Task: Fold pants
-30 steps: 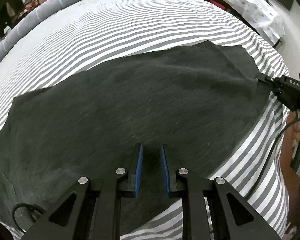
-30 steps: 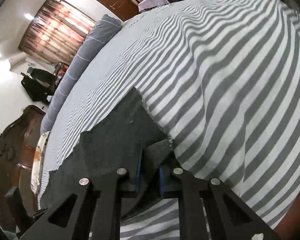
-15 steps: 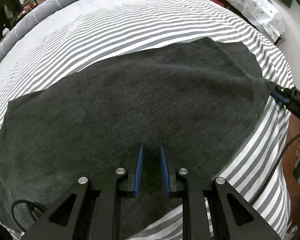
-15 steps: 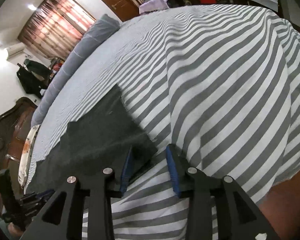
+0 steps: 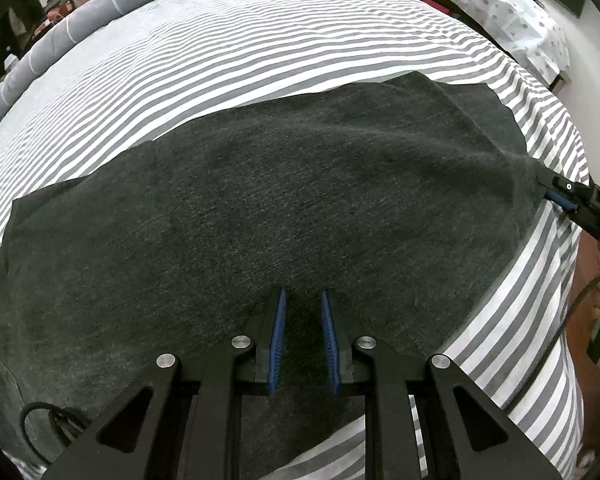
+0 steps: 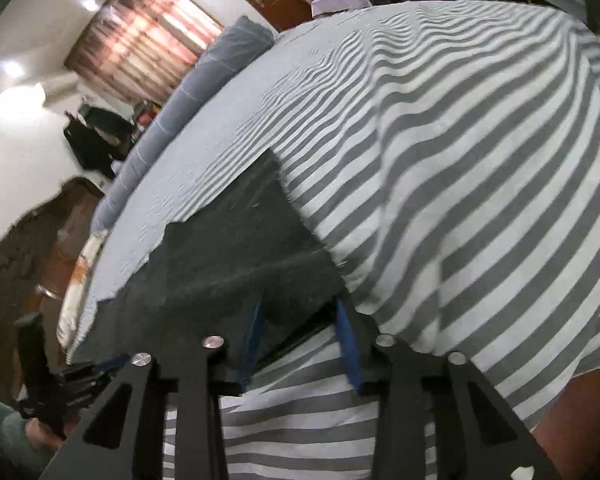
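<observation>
So the dark grey pants [image 5: 260, 208] are spread flat across a bed [image 5: 260, 44] with a grey-and-white striped sheet, lying crosswise near the edge closest to the person. The far edge of the fabric runs in a long, fairly straight line with a step in it toward the left, and the right end finishes in a slightly ragged hem close to the bed's side edge.

The left gripper [image 5: 303, 340] sits low over the near edge of the pants, its jaws a little way apart with the blue pads [image 5: 278, 340] showing and dark fabric visible in the gap. Honestly can't tell if it's pinching anything or just hovering over the cloth.

The right gripper [image 6: 300, 344] is at the right-hand corner of the pants. Its jaws are spread wide, and the corner of the fabric lies loose between them, not clamped. In the left wrist view, the right gripper's tip is right at that same corner.

Plenty of bare striped sheet beyond the pants toward the long grey bolster [image 5: 100, 8] at the far side, and more off to the right of the hem. A spotted white cloth [image 5: 512, 12] hangs past the far right corner of the bed.
</observation>
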A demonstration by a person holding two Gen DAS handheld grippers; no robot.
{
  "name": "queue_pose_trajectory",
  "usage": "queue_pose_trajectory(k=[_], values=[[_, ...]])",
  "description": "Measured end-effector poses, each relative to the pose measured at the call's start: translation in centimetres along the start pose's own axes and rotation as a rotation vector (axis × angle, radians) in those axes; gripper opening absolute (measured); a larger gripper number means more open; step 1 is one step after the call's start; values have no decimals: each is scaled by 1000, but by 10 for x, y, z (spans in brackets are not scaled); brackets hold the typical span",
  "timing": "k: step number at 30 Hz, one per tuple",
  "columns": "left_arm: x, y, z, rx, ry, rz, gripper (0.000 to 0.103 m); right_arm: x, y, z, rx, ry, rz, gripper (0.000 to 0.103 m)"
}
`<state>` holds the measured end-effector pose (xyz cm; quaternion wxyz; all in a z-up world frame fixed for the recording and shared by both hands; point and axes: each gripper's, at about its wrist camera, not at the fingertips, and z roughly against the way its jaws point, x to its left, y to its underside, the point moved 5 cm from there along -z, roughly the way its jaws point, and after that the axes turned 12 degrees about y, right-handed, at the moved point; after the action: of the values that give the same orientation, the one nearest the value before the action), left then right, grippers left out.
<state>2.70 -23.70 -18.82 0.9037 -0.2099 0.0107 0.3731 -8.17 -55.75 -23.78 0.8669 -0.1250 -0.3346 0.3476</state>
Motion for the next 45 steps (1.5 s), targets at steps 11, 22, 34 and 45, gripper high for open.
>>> queue_pose_trajectory(k=[11, 22, 34, 45], values=[[-5, 2, -2, -12, -12, -5, 21, 5, 3, -14, 73, -127, -72, 11], [-1, 1, -1, -18, 18, 2, 22, 37, -18, 7, 67, -169, -151, 8], [54, 8, 63, -138, 145, 186, 24, 195, -35, 28, 73, -293, 89, 8], [190, 69, 173, -283, 94, 441, 26, 357, 40, -26, 261, -372, 348, 8]])
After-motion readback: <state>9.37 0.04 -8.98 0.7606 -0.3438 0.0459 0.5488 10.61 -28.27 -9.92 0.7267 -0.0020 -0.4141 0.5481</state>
